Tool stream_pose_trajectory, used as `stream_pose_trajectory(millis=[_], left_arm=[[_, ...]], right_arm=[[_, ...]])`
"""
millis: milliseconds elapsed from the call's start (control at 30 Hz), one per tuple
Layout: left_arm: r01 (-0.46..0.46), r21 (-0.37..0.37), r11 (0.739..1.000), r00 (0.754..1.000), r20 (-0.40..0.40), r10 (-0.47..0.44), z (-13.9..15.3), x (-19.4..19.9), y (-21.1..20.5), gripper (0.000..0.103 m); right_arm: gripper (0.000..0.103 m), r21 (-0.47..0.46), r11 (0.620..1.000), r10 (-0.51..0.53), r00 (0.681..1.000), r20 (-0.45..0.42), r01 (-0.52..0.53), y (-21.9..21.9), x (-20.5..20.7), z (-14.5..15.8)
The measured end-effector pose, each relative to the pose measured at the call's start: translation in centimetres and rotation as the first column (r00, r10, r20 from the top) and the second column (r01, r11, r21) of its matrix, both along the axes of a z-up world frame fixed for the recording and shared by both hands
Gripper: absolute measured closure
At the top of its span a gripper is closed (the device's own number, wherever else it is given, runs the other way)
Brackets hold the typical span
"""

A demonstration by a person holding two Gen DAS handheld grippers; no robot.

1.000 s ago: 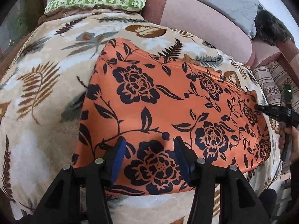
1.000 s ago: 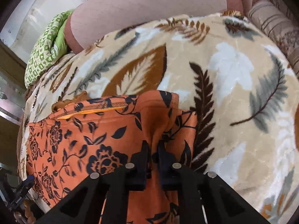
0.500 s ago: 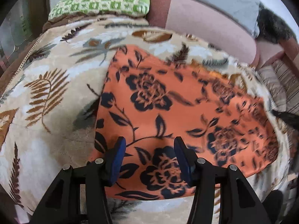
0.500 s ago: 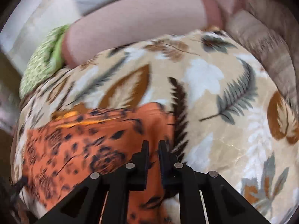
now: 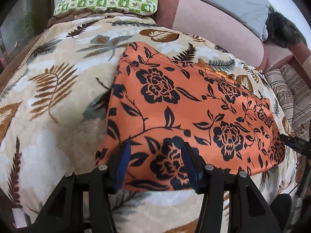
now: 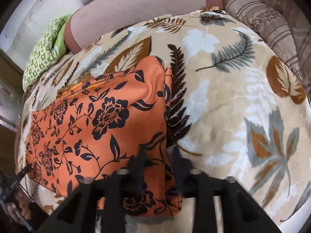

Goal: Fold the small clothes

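Your orange floral garment (image 5: pixel 194 112) lies flat on the leaf-print blanket (image 5: pixel 48 97) that covers the bed, already folded into a neat, roughly rectangular panel; a bright orange inner edge peeks out along its far side, near the pink bolster (image 5: pixel 213 19). Your left gripper (image 5: pixel 155 165) hovers over the near edge of the cloth with its jaws spread wide, gripping nothing. Your right gripper (image 6: pixel 158 165) sits at the opposite near corner, blurred by motion; its jaws look parted with fabric beneath and between them, but you cannot tell for sure whether they pinch it.

Judging by the tidy doubled shape, at least one fold is done. What seems left is another fold to halve the panel, so each gripper would need a corner. The fabric looks thin and slippery, so layers could slide apart if you lift unevenly.
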State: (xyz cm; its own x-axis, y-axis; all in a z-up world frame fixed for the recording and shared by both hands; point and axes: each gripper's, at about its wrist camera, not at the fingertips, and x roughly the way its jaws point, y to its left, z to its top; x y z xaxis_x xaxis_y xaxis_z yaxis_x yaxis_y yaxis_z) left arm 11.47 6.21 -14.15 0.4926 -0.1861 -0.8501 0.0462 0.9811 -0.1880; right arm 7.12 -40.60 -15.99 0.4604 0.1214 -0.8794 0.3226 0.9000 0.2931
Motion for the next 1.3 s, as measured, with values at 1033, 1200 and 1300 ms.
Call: stream_pose_trajectory(millis=[1033, 1200, 1300], left_arm=[[-0.013, 0.039, 0.999, 1.0, 0.001, 0.013, -0.8, 0.9, -0.4, 0.041], [0.001, 0.036, 0.999, 1.0, -0.004, -0.001, -1.7, 0.3, 0.0, 0.041], [-0.014, -0.001, 1.0, 1.0, 0.025, 0.014, -0.3, -0.4, 1.4, 0.041]], right_arm=[[0.024, 0.246, 0.958, 0.096, 0.974, 0.205, -0.147, 1.5, 4.1, 3.6], [0.026, 0.205, 0.967, -0.135, 0.987, -0.082, 0.149, -2.5, 9.1, -5.0], [0.028, 0.269, 0.942, -0.207, 0.978, 0.0, 0.2, -3.5, 6.7, -4.4]])
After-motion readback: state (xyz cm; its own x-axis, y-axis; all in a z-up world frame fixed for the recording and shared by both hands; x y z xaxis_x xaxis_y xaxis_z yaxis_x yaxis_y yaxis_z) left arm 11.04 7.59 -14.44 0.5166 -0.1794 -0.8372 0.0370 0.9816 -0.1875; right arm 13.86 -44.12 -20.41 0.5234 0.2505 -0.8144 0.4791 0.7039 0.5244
